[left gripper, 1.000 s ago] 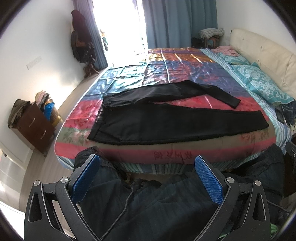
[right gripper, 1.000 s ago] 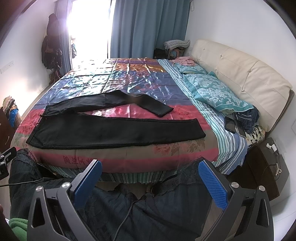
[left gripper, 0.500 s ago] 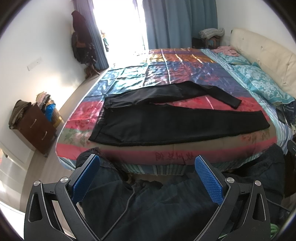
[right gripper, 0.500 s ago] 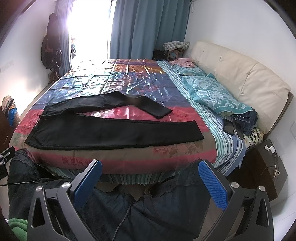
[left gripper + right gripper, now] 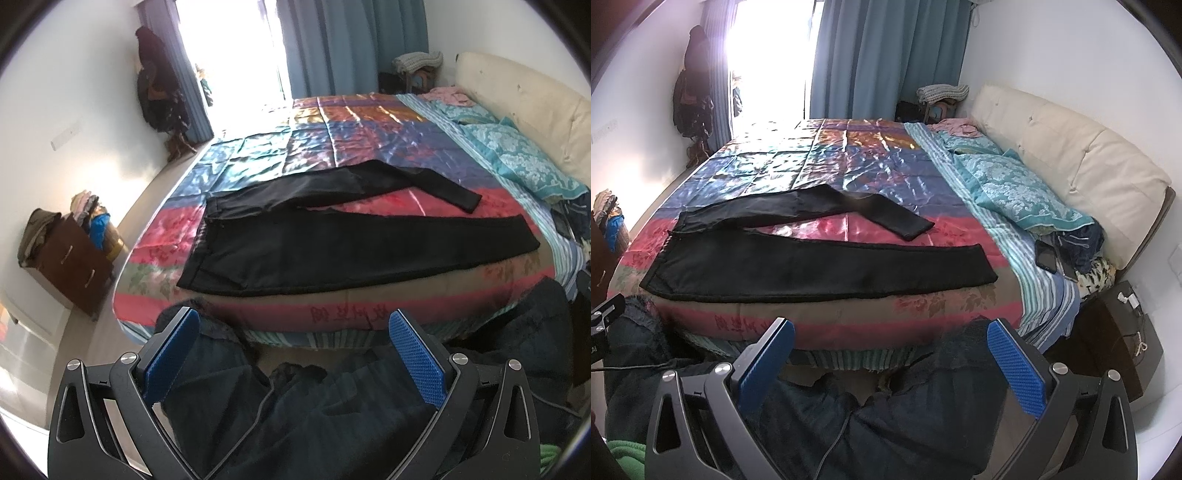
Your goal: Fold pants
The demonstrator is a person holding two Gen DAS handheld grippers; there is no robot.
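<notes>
Matt black cloth pants [image 5: 354, 243], glossy satin bedspread [image 5: 354, 136], textured blue tool pads [image 5: 415, 363]

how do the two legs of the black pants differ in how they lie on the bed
The near leg lies straight along the bed's front edge; the far leg angles away from it and bends partway. The near leg's cuff reaches further toward the striped sheet than the far leg's. Both are black, lie flat on the quilt and meet at the waist on the left.

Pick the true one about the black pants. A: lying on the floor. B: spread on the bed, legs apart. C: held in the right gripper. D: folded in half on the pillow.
B: the black fabric pants lie flat on the colourful satin bedspread, legs splayed apart.
</notes>
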